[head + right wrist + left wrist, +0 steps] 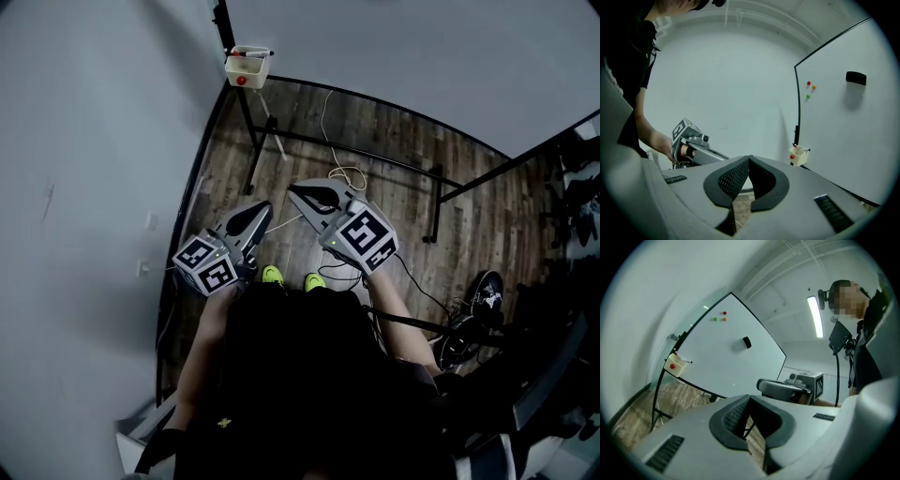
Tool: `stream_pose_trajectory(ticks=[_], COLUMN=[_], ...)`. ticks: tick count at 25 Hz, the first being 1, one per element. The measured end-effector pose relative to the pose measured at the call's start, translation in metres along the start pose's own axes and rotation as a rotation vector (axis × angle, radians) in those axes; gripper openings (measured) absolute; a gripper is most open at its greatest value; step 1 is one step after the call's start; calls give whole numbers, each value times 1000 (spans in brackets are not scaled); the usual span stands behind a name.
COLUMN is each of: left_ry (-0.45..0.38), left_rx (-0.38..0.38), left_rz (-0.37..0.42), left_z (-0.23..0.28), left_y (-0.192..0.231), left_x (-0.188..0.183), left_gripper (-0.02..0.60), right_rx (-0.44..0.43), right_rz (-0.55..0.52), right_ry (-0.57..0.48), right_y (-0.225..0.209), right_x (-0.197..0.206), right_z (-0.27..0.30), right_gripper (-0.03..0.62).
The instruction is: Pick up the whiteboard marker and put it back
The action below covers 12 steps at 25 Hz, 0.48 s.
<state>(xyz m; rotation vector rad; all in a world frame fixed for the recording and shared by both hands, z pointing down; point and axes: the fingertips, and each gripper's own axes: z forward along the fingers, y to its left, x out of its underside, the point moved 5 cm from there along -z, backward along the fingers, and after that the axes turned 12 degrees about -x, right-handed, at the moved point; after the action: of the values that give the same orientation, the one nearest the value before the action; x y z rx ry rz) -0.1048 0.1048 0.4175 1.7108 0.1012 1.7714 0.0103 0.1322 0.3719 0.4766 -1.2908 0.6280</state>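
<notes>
A cream holder box (247, 67) hangs on the whiteboard's black frame, with a whiteboard marker (254, 53) lying across its top and a red dot on its front. The box also shows in the left gripper view (675, 364) and in the right gripper view (799, 155), far ahead of both grippers. My left gripper (265, 205) and right gripper (292, 189) hang side by side in front of the person, over the wooden floor. Each has its tips together, left (749, 397) and right (749, 158), with nothing between them.
The whiteboard (731, 352) carries a black eraser (746, 342) and small coloured magnets (719, 316). Its black stand legs (255, 141) and a white cable (342, 169) lie on the wooden floor. Dark equipment (483, 309) stands at the right. A pale wall (84, 187) runs along the left.
</notes>
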Motion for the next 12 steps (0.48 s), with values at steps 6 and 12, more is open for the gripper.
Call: stream_pose_trajectory(ticks=[6,12], left_ry=[9,10], left_rx=[-19,-36], left_rz=[11,16], left_z=[6,13], left_y=[-13,-15], left_x=[4,6], left_gripper=[13,13], right_rx=[-24,-43], right_rz=[-2,6], right_ry=[-23,-30], right_y=[-3,-8], right_x=[0,5], right_z=[-7,-11], right_gripper=[18,17])
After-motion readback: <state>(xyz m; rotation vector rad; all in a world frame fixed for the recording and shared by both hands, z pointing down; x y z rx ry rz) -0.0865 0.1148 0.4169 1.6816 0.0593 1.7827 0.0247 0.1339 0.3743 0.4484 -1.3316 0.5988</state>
